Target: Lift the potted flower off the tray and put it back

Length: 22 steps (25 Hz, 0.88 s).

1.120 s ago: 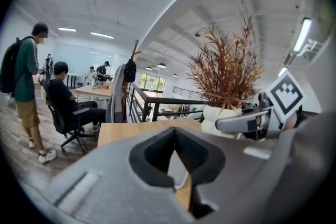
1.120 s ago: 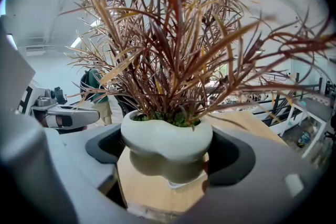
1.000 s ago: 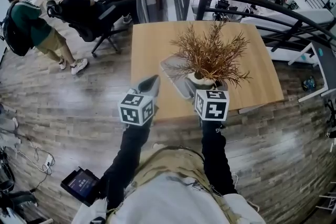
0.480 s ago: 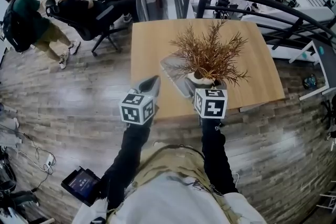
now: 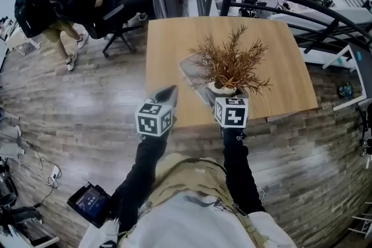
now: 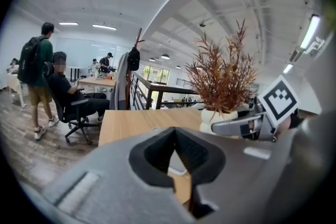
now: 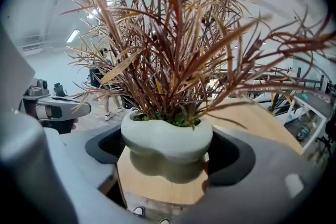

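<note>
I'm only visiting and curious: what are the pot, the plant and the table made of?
The pot looks ceramic, maybe cast stone: pale, matte, smoothly lumpy. The plant has stiff rust-brown sprigs, dried or artificial, I cannot tell which. The table looks like light wood or wood-look laminate, with an even tan top.

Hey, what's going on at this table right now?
A person is working two handheld grippers over a wooden table. The right gripper is clamped round the white pot of the potted flower, which looks lifted clear of the table, by the near end of the grey tray. The left gripper is shut and empty, off to the side.
</note>
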Each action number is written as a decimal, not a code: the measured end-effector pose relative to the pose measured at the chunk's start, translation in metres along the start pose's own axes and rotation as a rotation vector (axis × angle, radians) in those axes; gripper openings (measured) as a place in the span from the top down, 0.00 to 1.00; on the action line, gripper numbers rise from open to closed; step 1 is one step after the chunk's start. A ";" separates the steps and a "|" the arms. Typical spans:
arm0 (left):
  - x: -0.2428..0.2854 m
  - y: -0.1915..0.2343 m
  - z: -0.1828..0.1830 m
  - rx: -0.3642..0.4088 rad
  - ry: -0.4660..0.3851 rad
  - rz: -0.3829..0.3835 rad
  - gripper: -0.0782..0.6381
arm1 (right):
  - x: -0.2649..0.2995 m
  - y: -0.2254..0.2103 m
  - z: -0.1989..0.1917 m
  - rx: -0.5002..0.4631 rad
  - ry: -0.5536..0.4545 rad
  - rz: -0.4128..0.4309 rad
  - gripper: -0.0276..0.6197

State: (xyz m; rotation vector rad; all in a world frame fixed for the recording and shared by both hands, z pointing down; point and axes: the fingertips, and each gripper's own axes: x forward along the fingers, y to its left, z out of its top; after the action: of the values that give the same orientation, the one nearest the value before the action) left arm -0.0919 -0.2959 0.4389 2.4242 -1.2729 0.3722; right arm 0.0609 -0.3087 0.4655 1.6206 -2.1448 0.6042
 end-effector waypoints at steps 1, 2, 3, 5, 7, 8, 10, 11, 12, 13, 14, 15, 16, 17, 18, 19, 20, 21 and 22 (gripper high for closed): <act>0.000 0.001 -0.006 -0.003 0.007 0.002 0.89 | 0.002 0.000 -0.006 0.005 0.006 0.003 0.21; 0.000 0.002 -0.013 -0.007 0.015 0.003 0.89 | 0.004 0.001 -0.012 0.012 0.011 0.008 0.21; 0.001 0.003 -0.020 -0.010 0.024 0.004 0.89 | 0.007 0.002 -0.016 0.020 0.015 0.013 0.21; 0.006 0.005 -0.032 -0.015 0.041 0.003 0.89 | 0.015 0.001 -0.024 0.028 0.021 0.017 0.21; 0.012 0.006 -0.044 -0.018 0.055 0.000 0.89 | 0.026 -0.002 -0.034 0.027 0.032 0.017 0.21; 0.015 0.007 -0.049 -0.020 0.060 0.000 0.89 | 0.031 -0.004 -0.040 0.027 0.038 0.017 0.21; 0.022 0.009 -0.058 -0.019 0.066 -0.001 0.89 | 0.042 -0.007 -0.053 0.029 0.048 0.015 0.21; 0.025 0.011 -0.063 -0.018 0.069 -0.003 0.89 | 0.048 -0.009 -0.059 0.033 0.053 0.014 0.21; 0.028 0.014 -0.068 -0.017 0.074 -0.004 0.89 | 0.055 -0.010 -0.065 0.040 0.058 0.012 0.21; 0.031 0.017 -0.074 -0.017 0.082 -0.005 0.89 | 0.061 -0.011 -0.071 0.047 0.061 0.011 0.21; 0.034 0.020 -0.080 -0.017 0.090 -0.005 0.89 | 0.068 -0.012 -0.077 0.053 0.063 0.011 0.21; 0.037 0.024 -0.087 -0.018 0.098 -0.003 0.89 | 0.075 -0.012 -0.084 0.057 0.065 0.012 0.21; 0.038 0.027 -0.094 -0.019 0.106 -0.001 0.89 | 0.082 -0.013 -0.092 0.058 0.069 0.012 0.21; 0.040 0.030 -0.101 -0.021 0.113 0.002 0.89 | 0.089 -0.014 -0.100 0.058 0.073 0.011 0.21; 0.041 0.033 -0.106 -0.022 0.117 0.004 0.89 | 0.096 -0.015 -0.108 0.057 0.078 0.010 0.21; 0.042 0.035 -0.111 -0.021 0.119 0.006 0.89 | 0.103 -0.016 -0.116 0.057 0.082 0.010 0.21; 0.043 0.038 -0.116 -0.020 0.120 0.008 0.89 | 0.110 -0.017 -0.123 0.057 0.086 0.010 0.21; 0.045 0.041 -0.120 -0.018 0.121 0.008 0.89 | 0.118 -0.018 -0.129 0.057 0.089 0.010 0.21; 0.048 0.045 -0.126 -0.017 0.123 0.009 0.89 | 0.127 -0.020 -0.134 0.056 0.092 0.010 0.21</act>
State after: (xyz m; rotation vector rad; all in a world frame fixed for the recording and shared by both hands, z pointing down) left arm -0.1100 -0.2986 0.5795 2.3432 -1.2299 0.5027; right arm 0.0529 -0.3411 0.6481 1.5805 -2.0882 0.7336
